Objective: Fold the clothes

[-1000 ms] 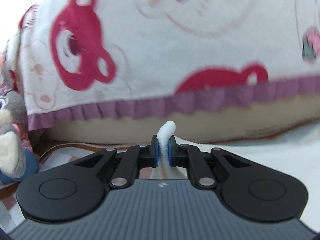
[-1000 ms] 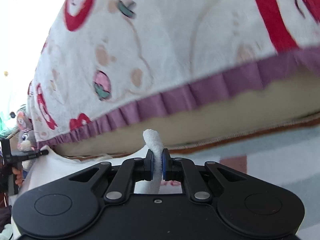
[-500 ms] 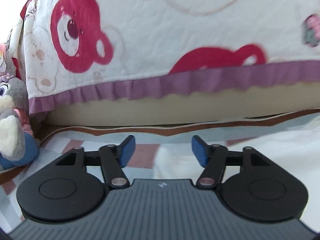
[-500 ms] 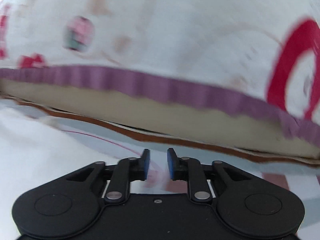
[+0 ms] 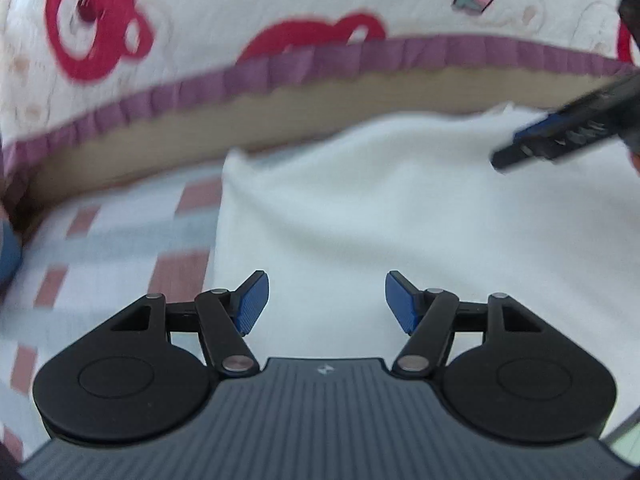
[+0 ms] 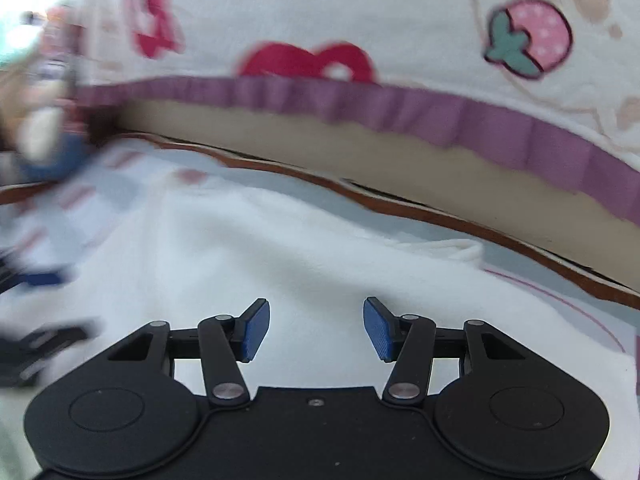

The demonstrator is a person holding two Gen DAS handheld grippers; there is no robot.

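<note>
Both grippers are off the cloth now: the left gripper (image 5: 327, 302) hangs with its jaws spread wide and nothing between the blue pads, and the right gripper (image 6: 317, 330) has just been opening, its jaws apart and empty as well. Below them the white garment (image 5: 400, 216) lies spread on the checked sheet (image 5: 120, 240) of the bed, its near-left corner squared off beside the red-and-blue checks, a rumpled edge (image 6: 460, 250) bunched at the far right side. Looks like a fold has been laid down and let go, which is why both sets of pads sit clear above flat fabric rather than pinching it. Behind runs the quilt (image 5: 280, 0) with red bears and a strawberry, its purple frill (image 6: 400, 110) overhanging. In the left camera's view the right gripper crosses in from the right, blurred. Next grab probably wants a fresh edge.
</note>
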